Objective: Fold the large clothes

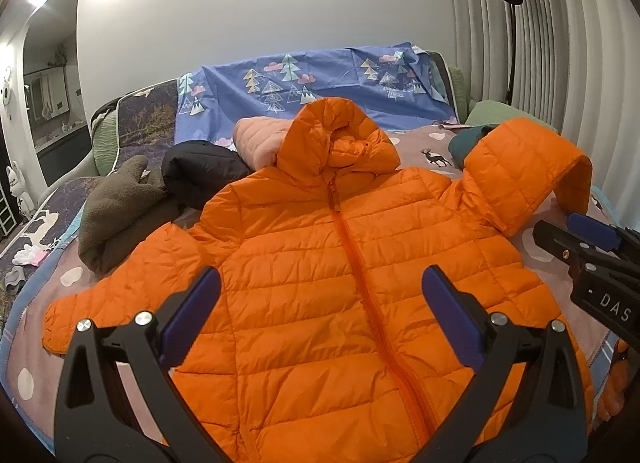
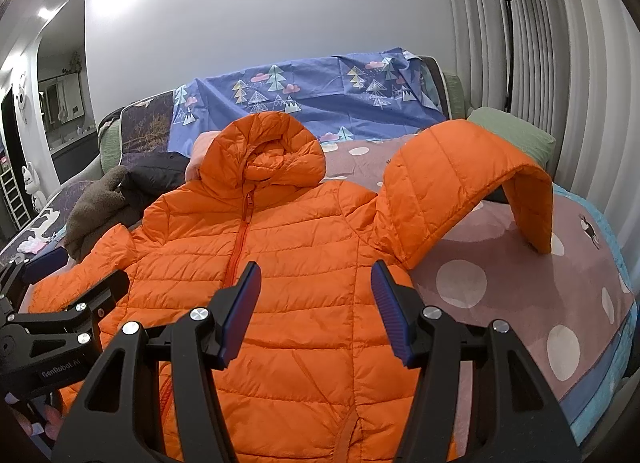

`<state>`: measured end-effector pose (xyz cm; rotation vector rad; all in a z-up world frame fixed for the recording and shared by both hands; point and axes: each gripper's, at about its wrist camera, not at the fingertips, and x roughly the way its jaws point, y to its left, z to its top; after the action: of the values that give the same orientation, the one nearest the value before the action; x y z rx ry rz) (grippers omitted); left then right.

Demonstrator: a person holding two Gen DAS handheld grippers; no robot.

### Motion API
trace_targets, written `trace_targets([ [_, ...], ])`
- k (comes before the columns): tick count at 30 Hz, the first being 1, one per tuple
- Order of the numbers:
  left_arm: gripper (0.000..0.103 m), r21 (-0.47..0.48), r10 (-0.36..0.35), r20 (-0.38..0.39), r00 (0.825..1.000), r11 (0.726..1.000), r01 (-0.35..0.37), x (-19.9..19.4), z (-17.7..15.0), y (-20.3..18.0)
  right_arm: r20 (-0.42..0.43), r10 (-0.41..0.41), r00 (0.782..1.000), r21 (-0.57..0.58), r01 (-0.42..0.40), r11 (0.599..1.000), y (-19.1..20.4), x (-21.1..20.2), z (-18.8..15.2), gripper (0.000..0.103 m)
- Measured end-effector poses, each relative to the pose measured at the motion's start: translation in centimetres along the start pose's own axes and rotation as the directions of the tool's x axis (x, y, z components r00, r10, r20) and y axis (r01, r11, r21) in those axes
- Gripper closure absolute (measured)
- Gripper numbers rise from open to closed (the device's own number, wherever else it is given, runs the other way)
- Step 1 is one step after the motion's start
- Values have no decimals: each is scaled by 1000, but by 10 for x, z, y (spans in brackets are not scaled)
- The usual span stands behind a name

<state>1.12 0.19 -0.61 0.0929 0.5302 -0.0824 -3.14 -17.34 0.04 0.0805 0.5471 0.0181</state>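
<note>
- An orange puffer jacket [image 1: 320, 263] lies front up on the bed [image 2: 520, 303], zipped, with its hood [image 1: 340, 139] at the far end and its hem at the near edge.
- The left hand-held gripper [image 1: 322, 311] hangs above the jacket's lower chest, fingers spread wide, nothing between them; the zip [image 1: 360, 263] runs up just right of the middle of the gap.
- The right hand-held gripper [image 2: 316, 307] hangs over the jacket's right half, near the right side seam, fingers apart, nothing clamped. The pads [image 2: 240, 311] do not seem to touch the cloth, though the gap to the fabric cannot be judged.
- The two grippers sit side by side, well apart, both pointing toward the far end and tilted down at the jacket.
- The jacket's right sleeve [image 2: 480, 183] arches up from the shoulder and bends over, its cuff coming down on the bed to the right of the right hand-held gripper and beyond it.
- The left sleeve [image 1: 120, 295] lies flat, stretched out to the near left, left of the left hand-held gripper.
- Beyond the jacket's left shoulder lie a brown fleece [image 1: 120, 215], a black garment [image 1: 204, 175] and a pink puffer [image 1: 256, 139], piled close together.
- A blue tree-print sheet [image 1: 320, 83] covers the far end of the bed.
</note>
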Motion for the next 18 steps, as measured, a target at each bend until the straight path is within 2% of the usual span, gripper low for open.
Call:
trace_targets([
  [5,2,16,-2,-2,1000,1000,2,4,5,0,-13,3,1000,-25,-4,1000,1,5,6,44],
  [10,2,34,-30,-3,1000,999,30,16,19,4,-62,69,996,-35,-71,997,-6,23,25,44],
  [13,2,45,-29,22,999,999,28,28,38,12,-77,80,994,-48,-83,995,-10,44,42,44],
  [15,2,58,-3,46,999,998,1,42,57,18,-97,91,991,-53,-97,994,-13,66,58,44],
  [18,2,59,-5,60,998,998,2,66,85,27,-150,142,978,-11,-146,989,-19,103,81,44],
])
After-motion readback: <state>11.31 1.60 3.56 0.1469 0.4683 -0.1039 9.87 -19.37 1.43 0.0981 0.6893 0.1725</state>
